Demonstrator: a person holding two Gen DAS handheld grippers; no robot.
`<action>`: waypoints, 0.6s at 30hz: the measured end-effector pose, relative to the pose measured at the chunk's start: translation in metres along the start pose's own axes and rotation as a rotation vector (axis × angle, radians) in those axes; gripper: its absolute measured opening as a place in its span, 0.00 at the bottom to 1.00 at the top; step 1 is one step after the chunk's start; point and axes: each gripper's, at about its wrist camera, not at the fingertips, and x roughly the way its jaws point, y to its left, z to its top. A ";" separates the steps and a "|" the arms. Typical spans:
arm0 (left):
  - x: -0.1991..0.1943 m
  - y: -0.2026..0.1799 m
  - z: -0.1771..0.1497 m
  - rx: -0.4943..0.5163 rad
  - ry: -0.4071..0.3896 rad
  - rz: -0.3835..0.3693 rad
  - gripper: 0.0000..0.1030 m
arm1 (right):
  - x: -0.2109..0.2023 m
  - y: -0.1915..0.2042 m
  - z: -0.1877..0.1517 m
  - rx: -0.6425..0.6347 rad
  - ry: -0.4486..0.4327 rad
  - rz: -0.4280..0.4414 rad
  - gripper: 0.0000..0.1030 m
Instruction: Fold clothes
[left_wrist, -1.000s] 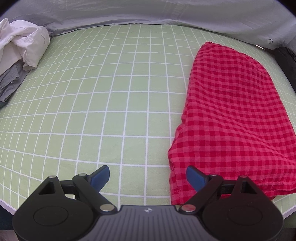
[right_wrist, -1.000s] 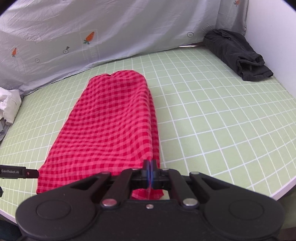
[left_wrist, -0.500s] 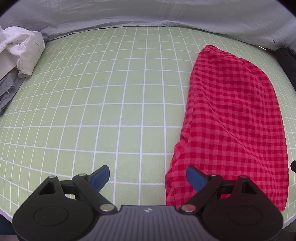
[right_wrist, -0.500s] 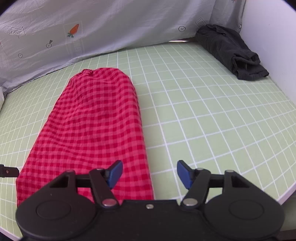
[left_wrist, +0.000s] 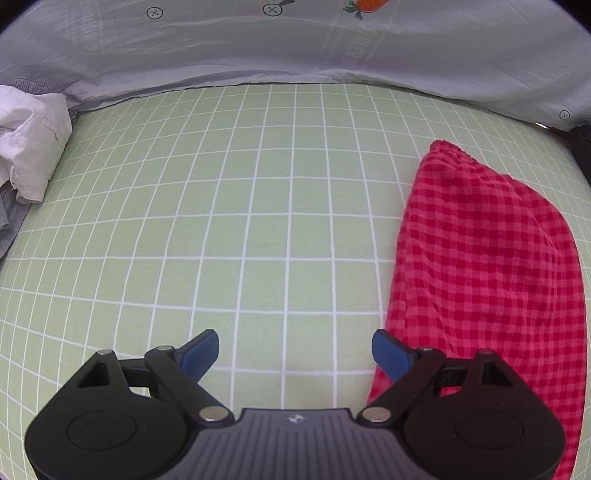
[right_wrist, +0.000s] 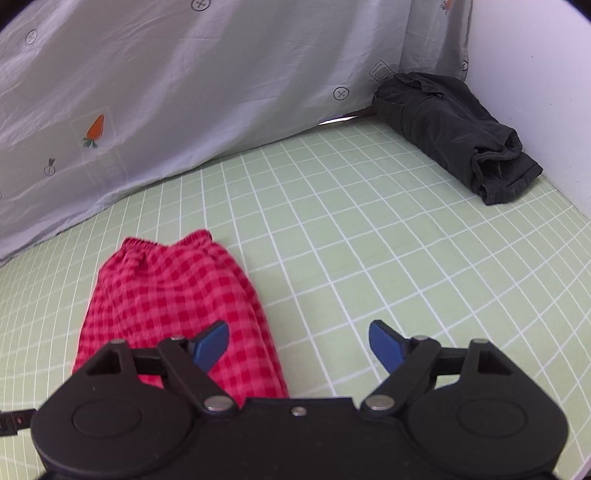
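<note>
A red checked garment (left_wrist: 487, 266) lies folded lengthwise on the green grid mat (left_wrist: 258, 221), its gathered waistband at the far end. In the left wrist view it lies to the right of my left gripper (left_wrist: 295, 350), which is open and empty over bare mat. In the right wrist view the garment (right_wrist: 173, 295) lies to the lower left, under the left finger of my right gripper (right_wrist: 299, 341), which is open and empty above it.
A white and grey clothes pile (left_wrist: 29, 147) sits at the mat's far left. A folded dark garment (right_wrist: 454, 133) lies in the far right corner by the white wall. A grey patterned sheet (right_wrist: 184, 92) hangs behind the mat.
My right gripper let go of the red garment's near edge, opened, and lifted away with its view tilting up. My left gripper, open throughout, also rose and drew back.
</note>
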 end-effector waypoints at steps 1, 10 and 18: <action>0.005 0.001 0.007 -0.002 0.001 0.003 0.87 | 0.010 0.001 0.009 0.016 0.001 -0.004 0.81; 0.039 -0.004 0.034 0.022 0.048 0.012 0.87 | 0.076 0.039 0.050 0.010 0.072 0.027 0.64; 0.050 -0.001 0.027 -0.004 0.105 0.012 0.87 | 0.078 0.088 0.021 -0.181 0.137 0.107 0.45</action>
